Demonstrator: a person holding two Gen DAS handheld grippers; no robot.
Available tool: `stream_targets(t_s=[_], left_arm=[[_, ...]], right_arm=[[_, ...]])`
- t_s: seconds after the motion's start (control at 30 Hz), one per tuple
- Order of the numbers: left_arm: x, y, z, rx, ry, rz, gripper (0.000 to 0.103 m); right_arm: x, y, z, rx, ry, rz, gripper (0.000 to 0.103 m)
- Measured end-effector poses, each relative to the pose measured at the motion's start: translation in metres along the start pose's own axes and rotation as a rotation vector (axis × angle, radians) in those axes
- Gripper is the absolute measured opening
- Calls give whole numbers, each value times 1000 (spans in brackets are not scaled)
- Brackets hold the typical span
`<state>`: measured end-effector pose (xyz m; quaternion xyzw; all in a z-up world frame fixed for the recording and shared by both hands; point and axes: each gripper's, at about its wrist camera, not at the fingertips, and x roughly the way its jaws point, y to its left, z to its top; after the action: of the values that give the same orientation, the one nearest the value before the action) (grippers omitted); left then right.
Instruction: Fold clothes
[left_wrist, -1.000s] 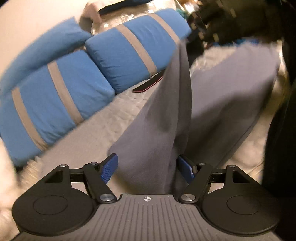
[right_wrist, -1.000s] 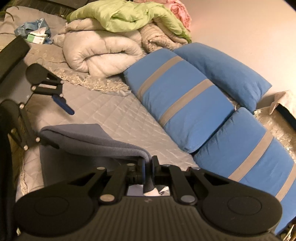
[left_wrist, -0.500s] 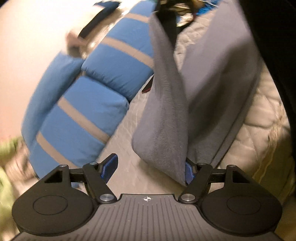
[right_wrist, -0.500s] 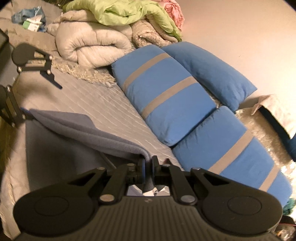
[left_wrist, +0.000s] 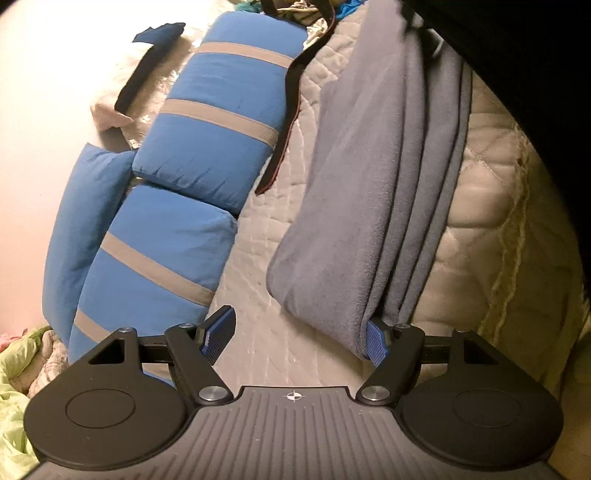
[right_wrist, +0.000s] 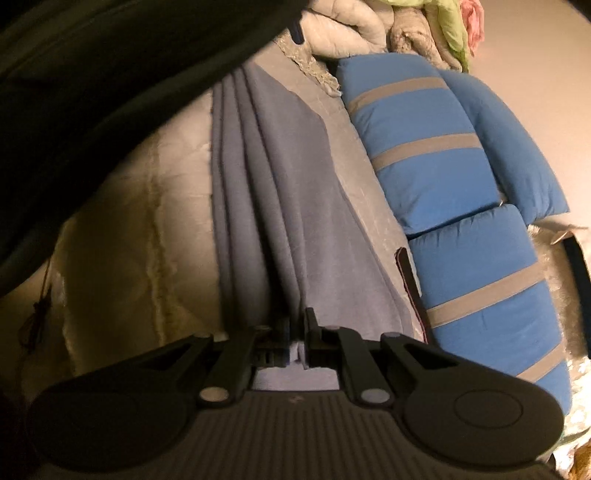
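Note:
A grey fleece garment (left_wrist: 351, 206) lies in long folds along the quilted bed (left_wrist: 266, 258). My left gripper (left_wrist: 297, 338) stands open at its near end. The cloth's folded corner rests against the right blue pad (left_wrist: 376, 341), while the left pad (left_wrist: 218, 332) is bare over the quilt. In the right wrist view the same garment (right_wrist: 288, 192) runs away from me in pleats. My right gripper (right_wrist: 297, 326) is shut on its near edge, with a bit of cloth showing behind the jaws.
Blue pillows with grey stripes (left_wrist: 207, 140) (right_wrist: 436, 155) line the bed beside the garment. A dark strap (left_wrist: 291, 92) lies between pillows and cloth. Rolled duvets (right_wrist: 354, 26) are piled at the far end. A person's dark clothing (right_wrist: 92, 74) fills one side.
The right gripper has come down toward the bed with the garment's edge in it, and the hanging cloth now lies stretched in folds. Both views have rolled. The left jaws stayed wide.

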<state>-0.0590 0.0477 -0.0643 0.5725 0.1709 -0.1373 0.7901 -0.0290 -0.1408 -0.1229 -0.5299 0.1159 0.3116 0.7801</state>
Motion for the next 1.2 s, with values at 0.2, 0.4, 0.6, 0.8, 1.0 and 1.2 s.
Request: stream_targets(t_s=[0.2,0.4,0.6,0.8,1.0,1.2], left_arm=[[-6,12,-3,-45,16,-88,34],[-7,1,-5,5,10,-77,33],[-6,0,-8,5,-2,-79,31],[-2,5,-10,-55,4,-110,32],[-2,5,-11,-78,4,-118,33],[-1,6,-11,-86,6,-123,33]], right_arm=[[-10,1,0,12,-11,-10,6],[-13,-2,-1,25,-1,10,31],[-19,-29,-9,175,-1,16,62],[-14,-41,-21,182,35,14,68],[-10,-21,-15,39,-8,-55,68],[7,-14,-5,-59,3,-129,67]])
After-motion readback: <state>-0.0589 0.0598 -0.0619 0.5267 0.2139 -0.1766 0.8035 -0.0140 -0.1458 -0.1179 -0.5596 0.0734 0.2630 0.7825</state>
